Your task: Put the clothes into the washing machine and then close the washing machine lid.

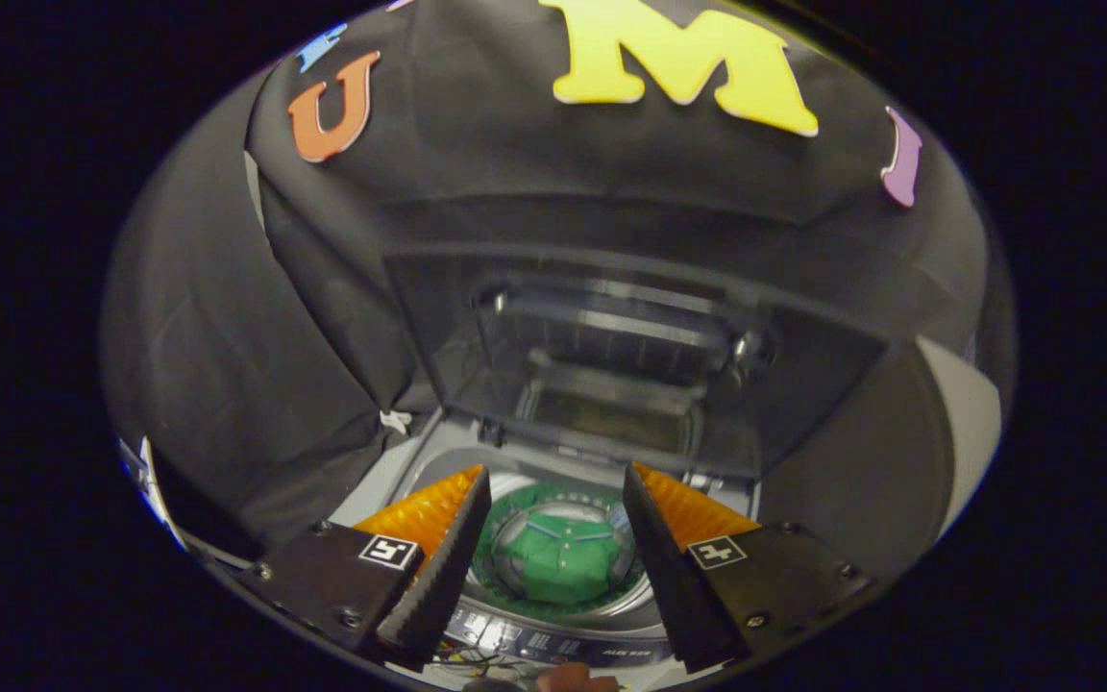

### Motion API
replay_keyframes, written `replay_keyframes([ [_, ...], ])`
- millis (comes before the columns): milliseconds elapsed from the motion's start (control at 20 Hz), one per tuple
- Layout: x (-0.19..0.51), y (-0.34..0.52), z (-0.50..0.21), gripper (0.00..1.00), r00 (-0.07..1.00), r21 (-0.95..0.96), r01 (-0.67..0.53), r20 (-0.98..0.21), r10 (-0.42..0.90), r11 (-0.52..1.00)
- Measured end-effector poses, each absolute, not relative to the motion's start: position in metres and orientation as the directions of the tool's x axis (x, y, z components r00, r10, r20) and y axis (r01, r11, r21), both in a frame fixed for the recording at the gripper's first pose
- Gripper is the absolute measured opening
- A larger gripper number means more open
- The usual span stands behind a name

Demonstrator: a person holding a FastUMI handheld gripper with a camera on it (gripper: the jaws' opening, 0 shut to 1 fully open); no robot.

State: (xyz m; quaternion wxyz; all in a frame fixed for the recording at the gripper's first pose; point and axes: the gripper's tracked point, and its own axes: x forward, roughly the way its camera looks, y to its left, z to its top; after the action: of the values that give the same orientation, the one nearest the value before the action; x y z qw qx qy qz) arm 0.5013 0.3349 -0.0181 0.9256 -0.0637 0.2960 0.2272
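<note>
Hand-held gripper (553, 524) hangs wide open, empty, above the washing machine (390, 476) drum. Green shirt (558, 567) lies inside, soft. Raised lid (611, 356) looks rigid, light; best taken at its free edge.

top-loading washing machine (438, 459), lid (602, 356) raised upright beyond the jaws, green garment (558, 569) lying in the drum (602, 607), seen between the spread jaws
</note>
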Motion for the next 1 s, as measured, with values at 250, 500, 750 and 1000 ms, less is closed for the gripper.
replay_keyframes([
  [250, 0.529, 0.338, 0.078, 0.88, 0.789, 0.035, -0.450, -0.452, 0.416, 0.892],
  [500, 0.561, 0.336, 0.098, 0.88, 0.824, 0.031, -0.415, -0.410, 0.391, 0.909],
  [750, 0.607, 0.335, 0.081, 0.87, 0.837, 0.090, -0.335, -0.429, 0.340, 0.938],
  [1000, 0.637, 0.338, 0.055, 0.88, 0.824, 0.124, -0.270, -0.483, 0.296, 0.955],
])
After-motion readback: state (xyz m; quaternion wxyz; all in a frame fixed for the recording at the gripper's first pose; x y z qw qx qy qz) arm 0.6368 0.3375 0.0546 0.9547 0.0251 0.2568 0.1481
